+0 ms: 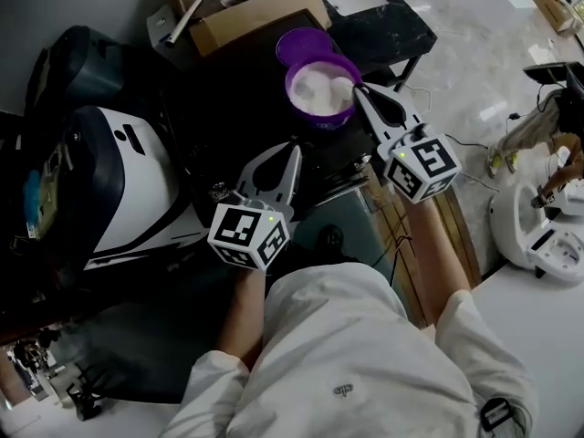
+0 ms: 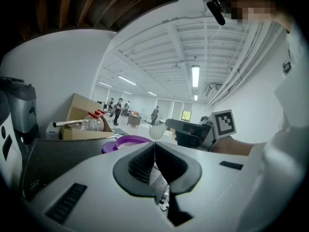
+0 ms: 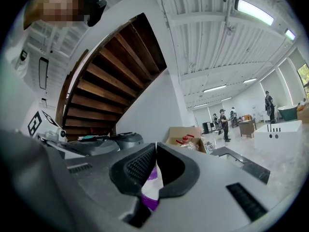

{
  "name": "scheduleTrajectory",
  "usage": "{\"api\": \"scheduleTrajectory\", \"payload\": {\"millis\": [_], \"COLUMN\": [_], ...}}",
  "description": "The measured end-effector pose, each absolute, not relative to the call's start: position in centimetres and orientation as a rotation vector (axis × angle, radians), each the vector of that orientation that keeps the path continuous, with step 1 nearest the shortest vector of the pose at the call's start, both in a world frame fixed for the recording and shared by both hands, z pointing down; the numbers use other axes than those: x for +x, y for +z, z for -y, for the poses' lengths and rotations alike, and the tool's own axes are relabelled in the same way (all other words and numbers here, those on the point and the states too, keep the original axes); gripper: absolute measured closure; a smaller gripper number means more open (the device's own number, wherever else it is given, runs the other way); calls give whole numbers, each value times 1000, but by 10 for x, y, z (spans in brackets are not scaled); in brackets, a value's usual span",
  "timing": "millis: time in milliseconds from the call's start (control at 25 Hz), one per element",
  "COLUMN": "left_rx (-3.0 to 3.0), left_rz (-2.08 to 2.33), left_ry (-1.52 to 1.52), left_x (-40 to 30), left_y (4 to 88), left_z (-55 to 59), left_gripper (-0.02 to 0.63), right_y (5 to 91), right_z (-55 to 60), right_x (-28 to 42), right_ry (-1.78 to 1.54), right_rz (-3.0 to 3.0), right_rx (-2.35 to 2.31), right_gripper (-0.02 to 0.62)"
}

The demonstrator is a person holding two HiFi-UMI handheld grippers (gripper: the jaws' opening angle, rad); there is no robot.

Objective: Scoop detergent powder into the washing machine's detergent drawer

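two grippers (image 1: 294, 149) (image 1: 359, 89), one tub (image 1: 293, 89), one scoop (image 2: 155, 131)

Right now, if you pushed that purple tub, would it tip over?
Probably not: the purple tub looks wide and low, and it holds plenty of white powder, so it would likely slide rather than tip. It stands open, so a hard shove might spill loose powder over the rim.
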State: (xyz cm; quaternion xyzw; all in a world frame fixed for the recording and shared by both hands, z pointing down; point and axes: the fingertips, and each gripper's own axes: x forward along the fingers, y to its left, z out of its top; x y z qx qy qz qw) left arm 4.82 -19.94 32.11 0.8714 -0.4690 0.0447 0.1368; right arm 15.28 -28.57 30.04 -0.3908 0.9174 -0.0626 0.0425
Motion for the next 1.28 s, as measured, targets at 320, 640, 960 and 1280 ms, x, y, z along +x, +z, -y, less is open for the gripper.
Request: {"api": "scheduleTrajectory", "payload": {"millis": [320,640,960,1280], "left_rx": [2509,2504,2501,2510], "left_rz": [1372,1364,1329,1294], "left_ry": [140,127,140,173], "left_x": [46,42,44,42], "left_y": [325,328,337,345], "left_z": [205,217,230,240], "left_gripper": [586,586,586,586], "right_y": [322,339,358,370], "right_z": [315,336,358,373], "right_x": [151,137,127,121], "right_ry": [-187,-149,-131,-164], "right_rz": [-2874,-3011,-3136,-3215], "right_rx": [-1230,-1239,-1261,-1277], "right_gripper": [581,581,581,581]}}
